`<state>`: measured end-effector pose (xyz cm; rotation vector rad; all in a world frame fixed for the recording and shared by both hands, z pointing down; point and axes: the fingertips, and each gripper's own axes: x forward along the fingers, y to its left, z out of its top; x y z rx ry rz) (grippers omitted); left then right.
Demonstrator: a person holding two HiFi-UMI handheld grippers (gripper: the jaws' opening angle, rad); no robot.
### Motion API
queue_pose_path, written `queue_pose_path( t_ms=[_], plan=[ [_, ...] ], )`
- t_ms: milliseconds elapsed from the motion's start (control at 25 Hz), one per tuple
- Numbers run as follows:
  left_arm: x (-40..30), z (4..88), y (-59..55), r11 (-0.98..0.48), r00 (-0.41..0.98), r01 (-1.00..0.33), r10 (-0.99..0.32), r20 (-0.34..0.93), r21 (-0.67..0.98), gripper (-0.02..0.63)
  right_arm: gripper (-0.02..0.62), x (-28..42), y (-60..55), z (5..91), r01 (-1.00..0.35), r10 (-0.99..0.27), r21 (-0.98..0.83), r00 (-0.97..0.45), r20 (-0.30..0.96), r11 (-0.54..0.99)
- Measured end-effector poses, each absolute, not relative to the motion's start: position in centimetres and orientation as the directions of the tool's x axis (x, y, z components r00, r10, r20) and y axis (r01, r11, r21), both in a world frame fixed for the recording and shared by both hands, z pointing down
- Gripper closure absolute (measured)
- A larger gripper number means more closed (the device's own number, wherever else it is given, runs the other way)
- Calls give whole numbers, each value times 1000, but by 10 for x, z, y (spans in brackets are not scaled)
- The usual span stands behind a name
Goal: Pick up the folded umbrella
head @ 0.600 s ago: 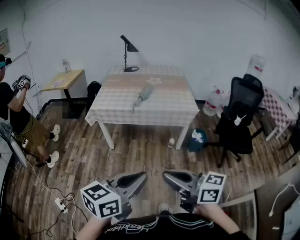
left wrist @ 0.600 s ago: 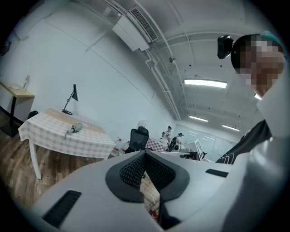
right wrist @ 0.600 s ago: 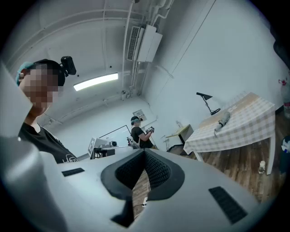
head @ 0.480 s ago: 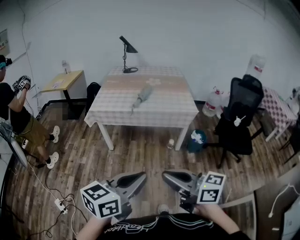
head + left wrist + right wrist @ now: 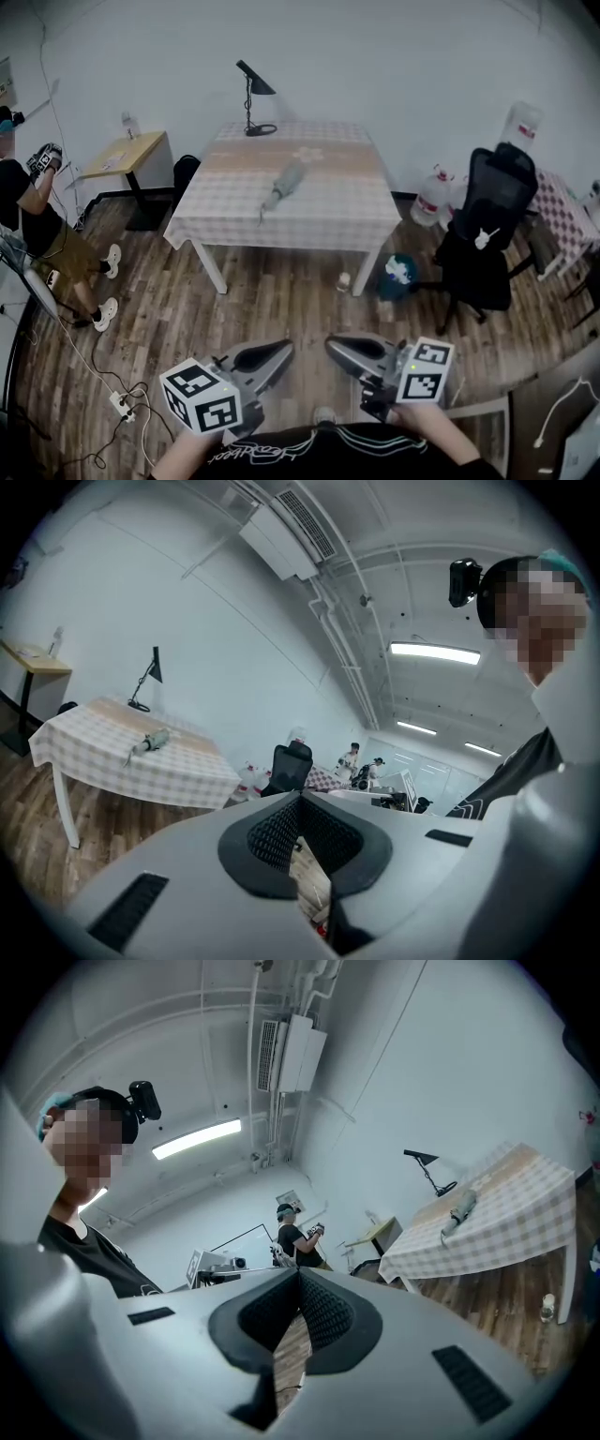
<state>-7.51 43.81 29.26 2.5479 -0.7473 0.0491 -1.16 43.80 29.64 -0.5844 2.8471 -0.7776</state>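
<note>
Counter (image 5: 328, 202) creeping up-frame; am keeping left tool (image 5: 274, 356) & right tool (image 5: 345, 352) jaws together, empty. Risk: unopened jaws shoving umbrella (image 5: 283, 182) off.

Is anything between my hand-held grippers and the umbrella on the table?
Nothing visible does. Only floor separates the left hand-held gripper and right hand-held gripper from the table; the umbrella lies alone, the lamp behind it.

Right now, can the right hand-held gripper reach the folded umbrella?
Probably not: the right hand-held gripper is close to the body, while the folded umbrella lies on the table across the floor.
</note>
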Motion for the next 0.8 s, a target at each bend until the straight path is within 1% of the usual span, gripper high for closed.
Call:
queue_pose_path(
  t_ms=[520, 800],
  plan=[
    [-11, 312, 350, -706, 845, -527, -493, 206, 473, 609, 583, 47, 350, 314, -328, -388, -547, -921, 6, 770],
    [21, 309, 314, -719, 842, -534, -497, 209, 445, 609, 583, 75, 315, 311, -319, -380, -537, -925, -3, 781]
  ],
)
